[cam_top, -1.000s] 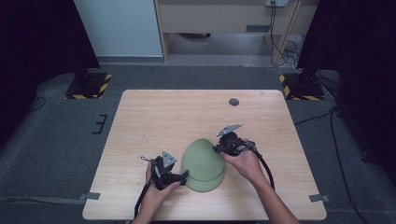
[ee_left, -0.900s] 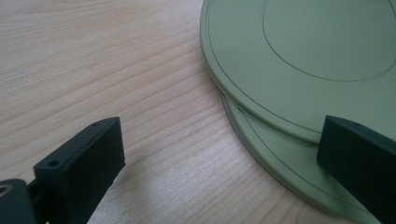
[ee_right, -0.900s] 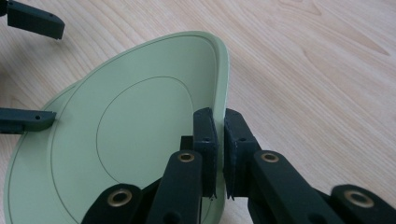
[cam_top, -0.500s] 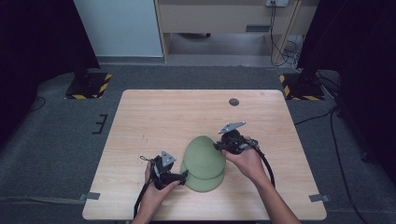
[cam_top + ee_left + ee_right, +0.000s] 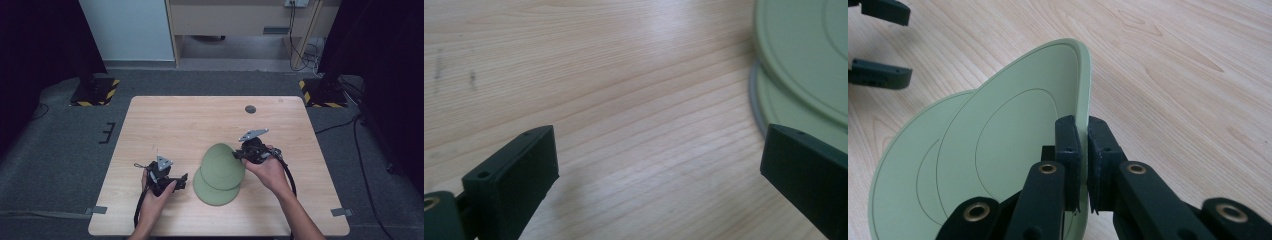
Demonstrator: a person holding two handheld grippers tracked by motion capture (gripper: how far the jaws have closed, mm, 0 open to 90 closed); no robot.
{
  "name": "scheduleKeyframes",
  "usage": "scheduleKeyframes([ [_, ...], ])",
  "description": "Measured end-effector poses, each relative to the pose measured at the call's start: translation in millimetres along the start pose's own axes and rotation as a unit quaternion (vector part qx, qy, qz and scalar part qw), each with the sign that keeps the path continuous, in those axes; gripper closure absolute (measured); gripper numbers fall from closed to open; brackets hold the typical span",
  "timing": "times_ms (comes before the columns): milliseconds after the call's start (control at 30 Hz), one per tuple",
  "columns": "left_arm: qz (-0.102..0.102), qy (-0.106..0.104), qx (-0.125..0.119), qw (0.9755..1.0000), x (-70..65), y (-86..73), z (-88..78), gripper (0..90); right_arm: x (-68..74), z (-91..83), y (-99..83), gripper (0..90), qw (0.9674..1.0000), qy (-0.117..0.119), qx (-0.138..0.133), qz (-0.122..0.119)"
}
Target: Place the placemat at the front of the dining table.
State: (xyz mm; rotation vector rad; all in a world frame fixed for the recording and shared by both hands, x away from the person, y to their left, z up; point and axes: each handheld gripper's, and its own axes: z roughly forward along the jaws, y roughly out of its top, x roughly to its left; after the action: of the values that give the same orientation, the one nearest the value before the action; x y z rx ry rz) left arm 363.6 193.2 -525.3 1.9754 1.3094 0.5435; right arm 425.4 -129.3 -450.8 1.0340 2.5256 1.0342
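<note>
Plates, two, pale green, near the front middle of a light wooden table [image 5: 165,120]. Upper plate [image 5: 222,160] tipped up on edge, leaning over the lower plate [image 5: 212,192], which lies flat. Right gripper [image 5: 1080,160] clamped on the rim of the upper plate, jaws pinching the thin edge from both sides. Left gripper [image 5: 176,181] spread wide, holding nothing, low over bare wood just to the left of the plates, edges of both plates visible past its right jaw in the left gripper view. Likely risk: a pinch on so narrow and smooth a rim could slip, letting the raised plate swing or drop back onto the one beneath, knocking it aside or chipping it. Another risk: the tilted plate dragging the lower one along if the two are touching at the near edge; contact there hard to tell. Right hand [image 5: 267,172] wrapped around its tool, forearm reaching in from the lower right, wrist angled toward the centre. Left hand [image 5: 155,195] gripping its tool from below, forearm coming straight up from the near edge.
</note>
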Motion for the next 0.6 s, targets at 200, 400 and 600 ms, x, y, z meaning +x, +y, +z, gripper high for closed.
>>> scheduleKeyframes([
  [200, -0.012, 0.012, 0.004, 0.9999, 10.7, -1.0, 0.3, 1.7, -3.2, -1.2, -0.3, 85.8, 1.0000, -0.005, -0.001, -0.002],
  [400, -0.018, 0.020, 0.014, 0.9995, 16.6, -2.7, 2.5, 1.9, -5.1, -8.6, 3.3, 85.8, 0.9999, -0.009, -0.002, -0.004],
  [600, -0.019, 0.027, 0.025, 0.9991, 19.2, -4.5, 4.8, 2.0, -8.6, -14.3, 4.2, 85.8, 0.9999, -0.014, -0.007, -0.003],
])
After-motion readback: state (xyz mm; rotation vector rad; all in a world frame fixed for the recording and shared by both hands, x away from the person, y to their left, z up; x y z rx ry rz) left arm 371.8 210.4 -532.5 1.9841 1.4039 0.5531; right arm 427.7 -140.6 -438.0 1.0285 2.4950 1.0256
